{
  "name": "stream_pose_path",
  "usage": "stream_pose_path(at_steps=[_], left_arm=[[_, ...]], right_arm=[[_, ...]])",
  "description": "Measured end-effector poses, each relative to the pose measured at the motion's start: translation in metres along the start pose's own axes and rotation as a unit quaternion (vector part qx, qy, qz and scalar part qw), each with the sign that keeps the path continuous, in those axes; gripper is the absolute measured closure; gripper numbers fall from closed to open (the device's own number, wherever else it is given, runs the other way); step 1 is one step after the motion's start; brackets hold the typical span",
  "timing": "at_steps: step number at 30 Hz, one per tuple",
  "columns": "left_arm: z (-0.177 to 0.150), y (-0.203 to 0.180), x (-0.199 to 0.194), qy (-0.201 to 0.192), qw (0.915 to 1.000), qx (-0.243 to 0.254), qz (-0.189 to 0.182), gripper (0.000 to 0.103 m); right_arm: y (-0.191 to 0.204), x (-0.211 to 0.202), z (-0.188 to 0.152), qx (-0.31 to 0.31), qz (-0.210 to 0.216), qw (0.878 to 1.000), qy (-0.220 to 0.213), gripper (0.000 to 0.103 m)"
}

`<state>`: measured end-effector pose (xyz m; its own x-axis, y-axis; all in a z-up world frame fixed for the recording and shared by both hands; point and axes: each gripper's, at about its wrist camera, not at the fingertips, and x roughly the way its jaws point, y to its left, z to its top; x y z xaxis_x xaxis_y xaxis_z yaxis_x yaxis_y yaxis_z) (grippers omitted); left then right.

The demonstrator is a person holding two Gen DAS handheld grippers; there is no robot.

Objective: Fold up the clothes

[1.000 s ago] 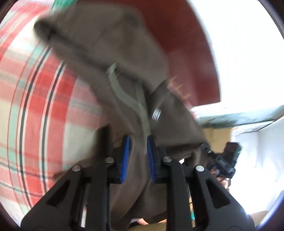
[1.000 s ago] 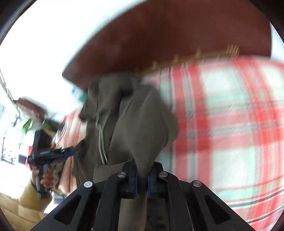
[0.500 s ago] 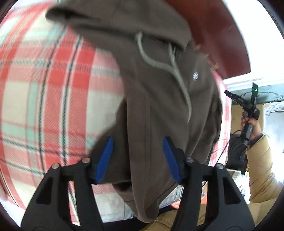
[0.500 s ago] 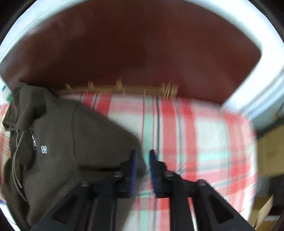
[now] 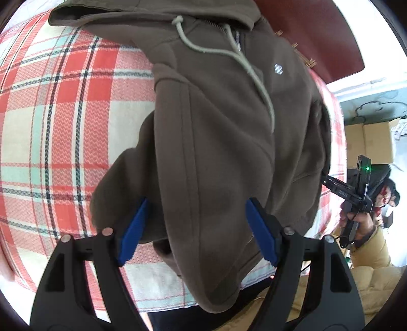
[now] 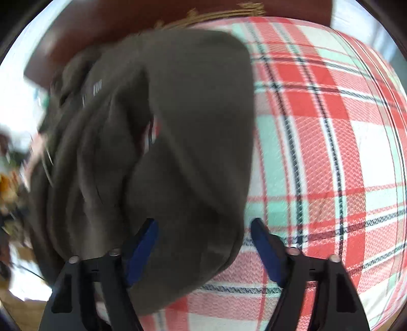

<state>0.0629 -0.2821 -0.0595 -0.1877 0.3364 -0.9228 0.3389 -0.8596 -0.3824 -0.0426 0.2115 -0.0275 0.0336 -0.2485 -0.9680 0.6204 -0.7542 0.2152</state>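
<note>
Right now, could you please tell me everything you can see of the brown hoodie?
The brown hoodie is soft and fleece-like, with a pale drawstring, a zip at the neck and a small white chest logo. It lies crumpled and partly folded on the plaid cloth, hood farthest away. The left gripper has jaws that have just been opening; they straddle its near end without pinching it.

Hoodie motion-blurred in right view; hood top cropped.
</note>
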Motion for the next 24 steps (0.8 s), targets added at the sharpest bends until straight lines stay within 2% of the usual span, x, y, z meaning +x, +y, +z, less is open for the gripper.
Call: stream_pose_path(at_steps=[1, 2, 4, 6, 8, 11, 13, 14, 15, 17, 20, 21, 23, 24], left_arm=[[0.002, -0.002, -0.001, 0.000, 1.0000, -0.007, 0.002, 0.025], [0.003, -0.003, -0.002, -0.001, 0.9999, -0.014, 0.002, 0.025], [0.001, 0.001, -0.008, -0.005, 0.9995, -0.031, -0.005, 0.025], [-0.002, 0.004, -0.015, -0.011, 0.9990, -0.042, -0.008, 0.025], [-0.007, 0.008, -0.021, -0.016, 0.9984, -0.053, -0.007, 0.025], [-0.020, 0.012, -0.027, -0.021, 0.9979, -0.061, -0.003, 0.025], [-0.033, 0.014, -0.028, -0.014, 0.9979, -0.062, 0.006, 0.025], [-0.038, 0.014, -0.025, -0.007, 0.9980, -0.062, 0.010, 0.025], [-0.044, 0.014, -0.022, 0.001, 0.9980, -0.061, 0.015, 0.025], [-0.056, 0.012, -0.015, 0.013, 0.9980, -0.057, 0.024, 0.025], [-0.070, 0.007, -0.006, 0.026, 0.9979, -0.056, 0.016, 0.025], [-0.073, 0.003, -0.001, 0.030, 0.9980, -0.055, 0.009, 0.025], [-0.078, -0.003, 0.012, 0.044, 0.9980, -0.045, 0.014, 0.025], [-0.081, -0.006, 0.019, 0.051, 0.9977, -0.038, 0.020, 0.025]], right_arm=[[0.000, -0.001, 0.001, -0.009, -0.015, 1.000, -0.001, 0.096], [0.000, -0.003, 0.002, -0.018, -0.031, 0.999, -0.004, 0.097], [-0.005, -0.030, 0.008, -0.037, -0.049, 0.997, -0.043, 0.097], [-0.011, -0.067, 0.018, -0.069, -0.097, 0.989, -0.086, 0.097], [-0.018, -0.102, 0.028, -0.113, -0.184, 0.968, -0.129, 0.098], [-0.042, -0.131, 0.043, -0.142, -0.290, 0.934, -0.152, 0.098], [-0.065, -0.136, 0.052, -0.145, -0.339, 0.918, -0.145, 0.090], [-0.074, -0.130, 0.058, -0.136, -0.351, 0.918, -0.127, 0.070], [-0.086, -0.123, 0.061, -0.115, -0.357, 0.922, -0.097, 0.055], [-0.091, -0.118, 0.062, -0.075, -0.335, 0.936, -0.077, 0.052], [-0.074, -0.129, 0.046, -0.041, -0.211, 0.970, -0.113, 0.050], [-0.062, -0.130, 0.037, -0.044, -0.163, 0.979, -0.117, 0.040], [-0.035, -0.127, 0.018, -0.058, -0.072, 0.990, -0.110, 0.026], [-0.021, -0.122, 0.009, -0.068, -0.033, 0.992, -0.098, 0.026]])
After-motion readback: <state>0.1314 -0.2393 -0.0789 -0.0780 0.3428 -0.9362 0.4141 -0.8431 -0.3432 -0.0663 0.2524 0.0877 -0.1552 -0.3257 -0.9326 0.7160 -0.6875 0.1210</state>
